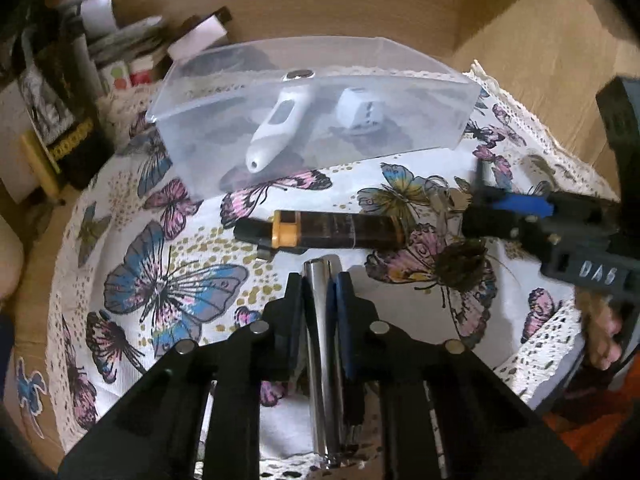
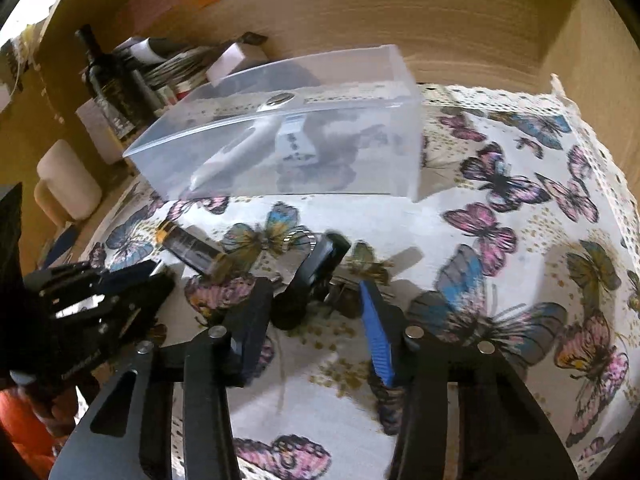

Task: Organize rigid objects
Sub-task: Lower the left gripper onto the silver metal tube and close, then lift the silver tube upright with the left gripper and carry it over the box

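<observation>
My left gripper (image 1: 320, 280) is shut on a silver metal rod (image 1: 322, 320) that runs back between its fingers, low over the butterfly cloth. Just beyond its tips a dark brown tube with a yellow clip (image 1: 320, 232) lies flat on the cloth. A clear plastic box (image 1: 400, 128) behind it holds a white thermometer (image 1: 276, 124) and a white cube (image 1: 360, 110). My right gripper (image 2: 314, 286) stands open around a black key fob (image 2: 316, 276) with a key ring (image 2: 296, 240). The blue pad on its right finger is clear of the fob.
Dark bottles (image 2: 108, 76), booklets and small boxes crowd the back left corner, and a white jar (image 2: 68, 176) stands beside them. Cardboard walls (image 2: 400, 20) close in the back and right. A hand (image 1: 604, 336) holds the right gripper at the cloth's lace edge.
</observation>
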{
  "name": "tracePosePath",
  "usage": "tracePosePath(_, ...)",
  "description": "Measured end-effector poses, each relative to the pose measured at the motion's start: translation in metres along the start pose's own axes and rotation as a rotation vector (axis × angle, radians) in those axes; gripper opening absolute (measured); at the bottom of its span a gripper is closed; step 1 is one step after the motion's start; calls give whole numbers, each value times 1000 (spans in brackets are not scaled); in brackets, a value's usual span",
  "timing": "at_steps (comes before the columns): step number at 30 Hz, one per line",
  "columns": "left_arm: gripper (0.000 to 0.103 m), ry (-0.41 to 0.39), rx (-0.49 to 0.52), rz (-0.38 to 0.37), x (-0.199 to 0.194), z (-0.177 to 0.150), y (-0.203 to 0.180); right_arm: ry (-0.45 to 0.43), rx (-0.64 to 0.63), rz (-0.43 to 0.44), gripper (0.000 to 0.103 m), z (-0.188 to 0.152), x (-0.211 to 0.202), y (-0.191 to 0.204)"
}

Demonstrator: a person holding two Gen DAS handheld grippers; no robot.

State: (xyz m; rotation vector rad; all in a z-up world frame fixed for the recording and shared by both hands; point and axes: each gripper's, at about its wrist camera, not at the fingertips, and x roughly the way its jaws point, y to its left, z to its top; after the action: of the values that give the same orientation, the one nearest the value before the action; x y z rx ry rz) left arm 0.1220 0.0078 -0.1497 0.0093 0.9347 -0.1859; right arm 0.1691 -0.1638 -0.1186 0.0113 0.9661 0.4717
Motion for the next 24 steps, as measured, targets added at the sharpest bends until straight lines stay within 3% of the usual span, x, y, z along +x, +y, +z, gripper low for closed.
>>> tracePosePath(2, 20, 7, -20, -12, -4, 1, 3, 3, -17, 1, 39, -1, 1, 4)
tracePosePath(6, 48, -8, -27, -18, -12, -1, 2, -5, 6, 2, 39, 0, -4, 2)
tracePosePath(9, 49, 14, -17, -12, -10, -8, 3, -1, 34, -12, 39, 2, -4, -2)
tracePosePath(13, 47, 4, -18, 0, -10, -14, 3, 8, 75, -36, 39, 7, 0, -10)
tracePosePath(18, 18, -26, 18, -8, -12, -18, 2, 31, 102, -47, 39, 19, 8, -18)
tracePosePath(24, 16, -38, 21, -27, -14, -20, 5, 58, 118, -73, 39, 24, 21, -21)
